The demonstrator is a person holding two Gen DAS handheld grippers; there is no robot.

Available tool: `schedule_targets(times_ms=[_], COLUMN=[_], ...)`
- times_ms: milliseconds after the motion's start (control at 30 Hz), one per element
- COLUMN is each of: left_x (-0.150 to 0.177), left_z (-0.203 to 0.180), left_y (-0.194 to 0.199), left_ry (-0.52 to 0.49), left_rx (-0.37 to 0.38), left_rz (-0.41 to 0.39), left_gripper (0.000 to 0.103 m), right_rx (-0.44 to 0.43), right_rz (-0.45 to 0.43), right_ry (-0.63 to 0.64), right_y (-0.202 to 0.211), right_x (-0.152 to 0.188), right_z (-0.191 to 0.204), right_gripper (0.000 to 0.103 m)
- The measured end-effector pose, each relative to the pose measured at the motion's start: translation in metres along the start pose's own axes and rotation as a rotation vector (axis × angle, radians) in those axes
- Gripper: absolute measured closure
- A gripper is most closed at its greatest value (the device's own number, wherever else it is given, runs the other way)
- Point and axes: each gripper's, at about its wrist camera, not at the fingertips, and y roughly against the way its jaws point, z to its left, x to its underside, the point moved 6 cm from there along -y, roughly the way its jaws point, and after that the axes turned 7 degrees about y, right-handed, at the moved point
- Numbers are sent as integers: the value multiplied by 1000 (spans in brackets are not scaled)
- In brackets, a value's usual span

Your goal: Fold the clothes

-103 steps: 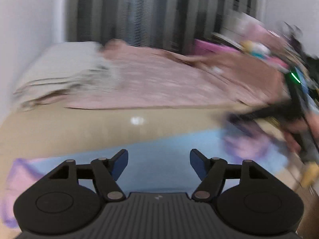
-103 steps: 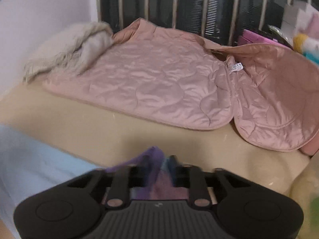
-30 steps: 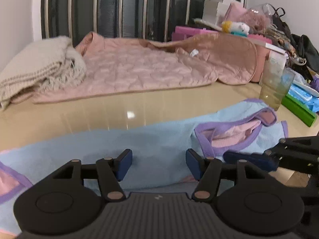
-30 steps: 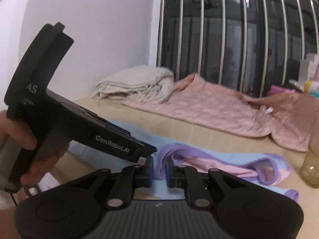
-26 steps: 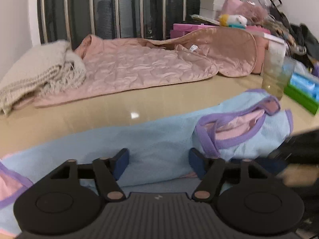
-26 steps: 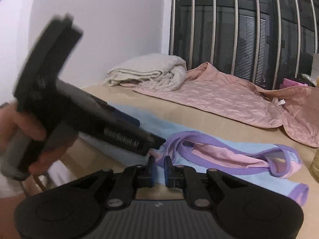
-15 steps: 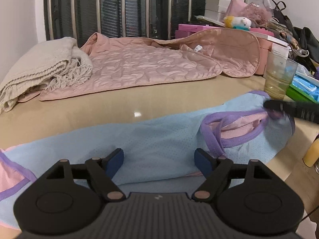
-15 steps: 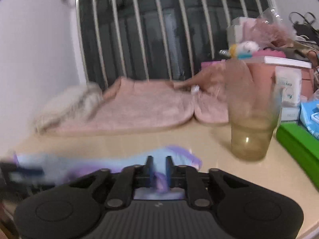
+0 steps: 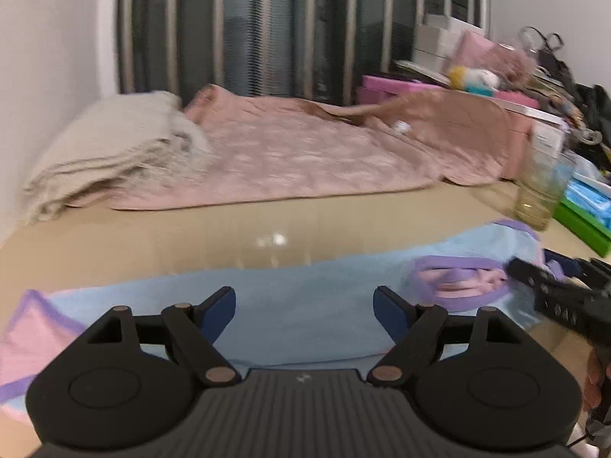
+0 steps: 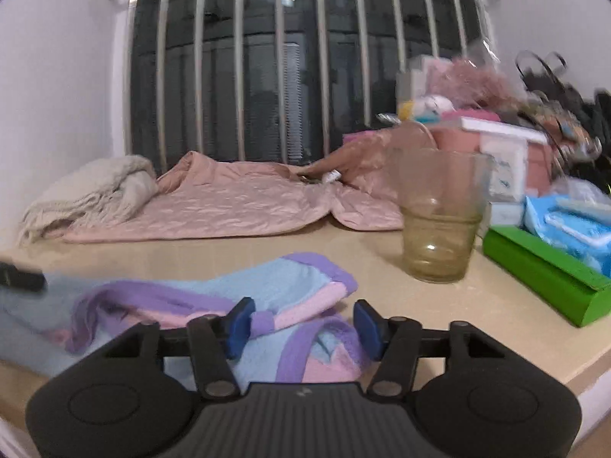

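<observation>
A light blue garment (image 9: 290, 286) with purple trim and a pink lining lies stretched across the beige table (image 9: 191, 240). My left gripper (image 9: 303, 301) hovers over its middle, open, with nothing pinched. My right gripper (image 10: 303, 318) is at the garment's right end (image 10: 290, 278). Its jaws are opening, and a purple-edged fold lies loose between the blue pads (image 10: 238, 322). In the left wrist view the right gripper (image 9: 550, 290) shows as a dark shape at the right edge, held by a hand. The left gripper (image 10: 19, 278) is a blur at the far left of the right wrist view.
A pink quilted jacket (image 9: 305, 160) and a folded beige knit (image 9: 107, 156) lie at the back by the barred window. A glass cup (image 10: 439, 221) stands just right of the garment, beside a green box (image 10: 542, 267) and stacked clutter. The table's front-right edge is close.
My right gripper swung round with the purple-trimmed end to the garment's right side near the cup, then parted its jaws off the fabric. The left gripper widened and drew back slightly upward.
</observation>
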Motion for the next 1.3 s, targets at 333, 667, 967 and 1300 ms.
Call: schedule_targets(times_ms=[333, 667, 967, 1300], left_x=[11, 9, 28, 42], left_z=[52, 100, 135, 132], left_y=[16, 49, 75, 61], left_ry=[160, 283, 375, 366], left_rx=[-49, -157, -210, -283], left_rz=[27, -60, -61, -39], left_gripper=[22, 22, 22, 22], right_rx=[-101, -345, -396, -373], right_rz=[-59, -119, -172, 5], right_ry=[-181, 111, 255, 81], right_y=[4, 13, 42, 4], right_x=[-2, -62, -47, -33], right_z=[-12, 139, 194, 152], right_gripper=[89, 86, 40, 84])
